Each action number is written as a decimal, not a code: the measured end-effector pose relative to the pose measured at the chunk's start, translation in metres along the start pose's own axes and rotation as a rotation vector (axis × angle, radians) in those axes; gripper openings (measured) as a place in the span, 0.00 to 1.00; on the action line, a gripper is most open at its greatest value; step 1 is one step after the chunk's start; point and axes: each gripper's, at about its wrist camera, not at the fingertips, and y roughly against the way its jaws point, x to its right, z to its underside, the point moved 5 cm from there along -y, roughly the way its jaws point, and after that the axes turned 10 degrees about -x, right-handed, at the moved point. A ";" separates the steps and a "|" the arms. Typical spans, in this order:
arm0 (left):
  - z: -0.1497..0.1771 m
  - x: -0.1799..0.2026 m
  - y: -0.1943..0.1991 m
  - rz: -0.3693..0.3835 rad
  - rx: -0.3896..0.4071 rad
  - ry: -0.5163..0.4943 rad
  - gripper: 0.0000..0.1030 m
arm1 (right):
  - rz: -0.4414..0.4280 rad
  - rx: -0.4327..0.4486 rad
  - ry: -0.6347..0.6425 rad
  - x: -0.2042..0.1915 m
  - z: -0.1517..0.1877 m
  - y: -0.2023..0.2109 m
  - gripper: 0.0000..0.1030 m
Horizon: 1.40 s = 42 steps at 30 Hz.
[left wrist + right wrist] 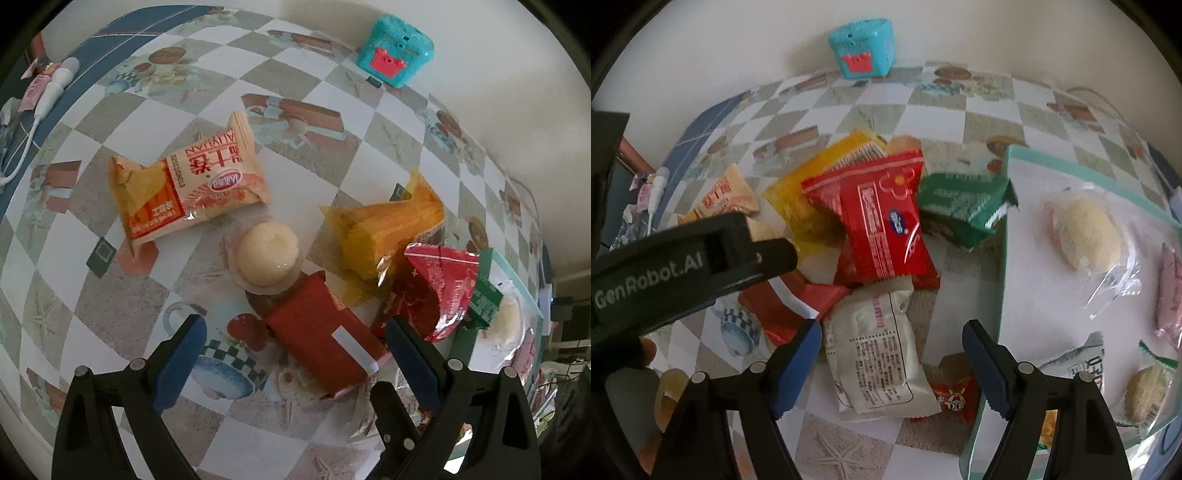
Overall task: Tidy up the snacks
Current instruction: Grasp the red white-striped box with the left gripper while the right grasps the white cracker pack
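Observation:
A pile of snacks lies on the checkered tablecloth. My left gripper (295,332) is open over a red-brown box (317,332). Beyond it lie a round pale cake (266,251), an orange-cream packet (184,184), a yellow packet (388,229), a red packet (436,288) and a green packet (485,302). My right gripper (892,339) is open over a white packet (879,343), its fingers at either side and apart from it. The red packet (882,221), yellow packet (805,206) and green packet (964,206) lie beyond. The left gripper's body (683,258) crosses the right view.
A white tray with a teal rim (1003,258) lies at the right and holds several wrapped snacks, among them a pale bun (1086,232). A teal toy box (395,50) stands by the wall. A small red candy packet (955,398) lies by the tray. A white cable (48,96) lies far left.

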 end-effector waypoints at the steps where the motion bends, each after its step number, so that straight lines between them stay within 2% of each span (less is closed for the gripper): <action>1: -0.001 0.000 -0.002 -0.006 -0.004 0.001 0.95 | -0.002 -0.001 0.000 0.000 0.000 0.000 0.79; 7: -0.004 0.002 -0.018 -0.030 -0.041 0.003 0.95 | -0.004 -0.003 0.003 0.001 -0.001 0.000 0.79; 14: -0.001 -0.026 -0.020 -0.165 -0.070 0.042 0.95 | -0.005 -0.014 0.014 -0.004 0.001 -0.003 0.79; 17: -0.001 -0.037 -0.017 -0.153 -0.064 0.072 0.94 | -0.003 -0.032 0.032 -0.010 0.004 -0.007 0.79; 20: 0.002 -0.039 -0.013 -0.167 -0.054 0.055 0.94 | 0.009 -0.048 0.047 -0.013 0.007 -0.012 0.79; 21: 0.003 -0.038 -0.013 -0.171 -0.054 0.046 0.92 | 0.013 -0.052 0.048 -0.014 0.007 -0.014 0.79; 24: 0.010 -0.030 -0.017 -0.177 -0.065 0.023 0.77 | 0.035 -0.066 0.059 -0.015 0.010 -0.019 0.77; 26: 0.014 -0.023 -0.020 -0.196 -0.059 0.008 0.73 | 0.064 -0.063 0.072 -0.015 0.012 -0.020 0.74; 29: 0.016 -0.021 -0.017 -0.203 -0.046 0.001 0.55 | 0.094 -0.054 0.092 -0.019 0.013 -0.020 0.67; 30: 0.016 -0.020 -0.016 -0.205 -0.042 -0.002 0.45 | 0.090 -0.050 0.101 -0.021 0.014 -0.020 0.61; 31: 0.017 -0.019 -0.015 -0.208 -0.038 -0.003 0.42 | 0.089 -0.047 0.110 -0.023 0.014 -0.019 0.57; 32: 0.017 -0.019 -0.015 -0.210 -0.036 -0.002 0.42 | 0.090 -0.047 0.115 -0.025 0.014 -0.018 0.54; 42: 0.020 -0.021 0.009 -0.175 0.013 0.006 0.40 | 0.024 -0.016 0.071 -0.019 0.006 0.005 0.54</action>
